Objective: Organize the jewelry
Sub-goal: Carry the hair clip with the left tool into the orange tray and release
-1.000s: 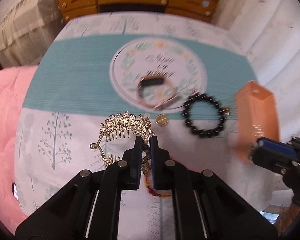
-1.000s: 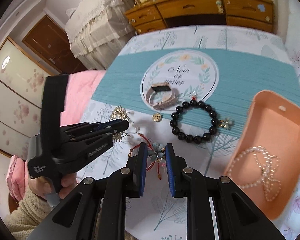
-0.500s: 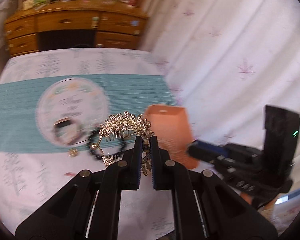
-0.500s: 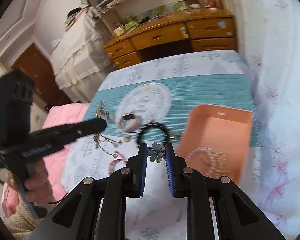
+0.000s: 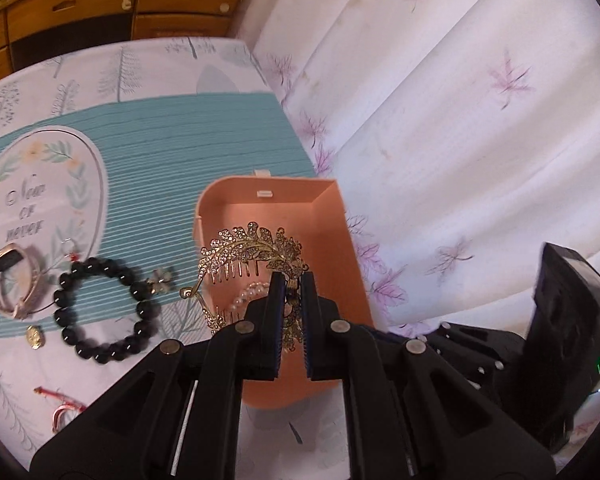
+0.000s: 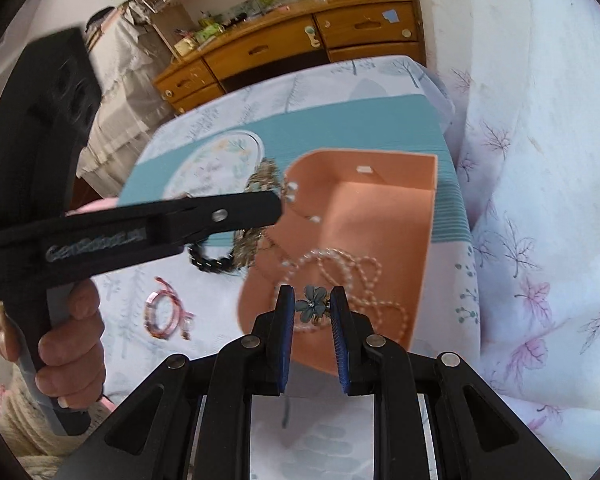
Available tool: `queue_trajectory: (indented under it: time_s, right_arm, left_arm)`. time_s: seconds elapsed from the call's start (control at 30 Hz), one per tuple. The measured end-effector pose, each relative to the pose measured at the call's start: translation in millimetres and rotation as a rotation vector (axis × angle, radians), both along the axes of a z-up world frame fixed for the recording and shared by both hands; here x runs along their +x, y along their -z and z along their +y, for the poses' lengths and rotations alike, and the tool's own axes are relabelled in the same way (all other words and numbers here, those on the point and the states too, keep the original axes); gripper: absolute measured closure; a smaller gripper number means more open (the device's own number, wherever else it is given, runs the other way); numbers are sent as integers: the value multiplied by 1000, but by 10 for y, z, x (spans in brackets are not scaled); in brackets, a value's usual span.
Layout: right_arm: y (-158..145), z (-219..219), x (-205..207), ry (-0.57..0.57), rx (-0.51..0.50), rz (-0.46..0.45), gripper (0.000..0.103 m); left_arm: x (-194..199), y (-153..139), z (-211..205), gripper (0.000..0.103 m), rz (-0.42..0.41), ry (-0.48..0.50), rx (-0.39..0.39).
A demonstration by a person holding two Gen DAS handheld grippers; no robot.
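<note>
My left gripper (image 5: 292, 280) is shut on a gold rhinestone hair comb (image 5: 252, 250) and holds it over the orange tray (image 5: 332, 216). A pearl necklace (image 5: 252, 294) lies in the tray. My right gripper (image 6: 310, 300) is shut on a blue flower piece (image 6: 311, 303) above the near end of the tray (image 6: 384, 208), over the pearl necklace (image 6: 340, 268). The left gripper (image 6: 276, 208) with the comb (image 6: 260, 184) hangs over the tray's left edge in the right wrist view.
A black bead bracelet (image 5: 100, 312), a watch (image 5: 12, 276), a small gold pendant (image 5: 35, 338) and a red cord bracelet (image 5: 62, 410) lie on the cloth left of the tray. White curtain (image 5: 460, 120) on the right. Wooden drawers (image 6: 300, 48) behind.
Both grippers have moved right from the loose jewelry to over the orange tray, the left carrying the gold comb and the right the blue flower piece.
</note>
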State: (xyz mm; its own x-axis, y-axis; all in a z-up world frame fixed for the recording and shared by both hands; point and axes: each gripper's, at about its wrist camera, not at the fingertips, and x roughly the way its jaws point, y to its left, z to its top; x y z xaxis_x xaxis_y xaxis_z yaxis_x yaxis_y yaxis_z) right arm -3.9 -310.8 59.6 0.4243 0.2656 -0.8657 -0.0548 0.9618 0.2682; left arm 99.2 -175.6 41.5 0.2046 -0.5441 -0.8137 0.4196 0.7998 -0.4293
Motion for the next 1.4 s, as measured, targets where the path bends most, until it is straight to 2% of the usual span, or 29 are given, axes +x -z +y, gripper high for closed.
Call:
queue_trajectory:
  time_s: [0.23,0.3,0.37,0.47,0.53,0.6,0.63,0.7,0.77,1.03,1.4]
  right_arm:
    - [290,21,29,-9,-56,44,84]
    - [369,32,58,-4,-61,64,79]
    - [424,30,85,6,-55,72,64]
    - [448,-13,88,27,-45,60,61]
    - [441,-45,75,35,-46,51,61]
    - [433,-57,68,37,-44,48,61]
    - [439,-54,59,37,-40,48,61]
    - [420,-46,44,36,-39,46,61]
    - [401,-16,25,32,-43,41,61]
    - [313,127,-62,34,-35,26,61]
    - [178,352,-246,35,-53,-10,61]
  left_arm:
    - [125,171,-345,97,-67,46,40]
    - [161,233,-403,97,-70,48,54]
    - [173,271,-442,97,-99,45,86]
    - [177,301,-460,97,-130,43,118]
    - [166,329,-450,92,-104,59,104]
    - [137,327,-435,80,-96,67,100]
    - [119,320,-423,76,-102,67,100]
    - [54,273,-363,61,-125,60,87]
    - [4,216,-292,55,-140,47,70]
    - [-244,6,87,55,-200,-14,75]
    - [-684,26,711,55,-200,-95,150]
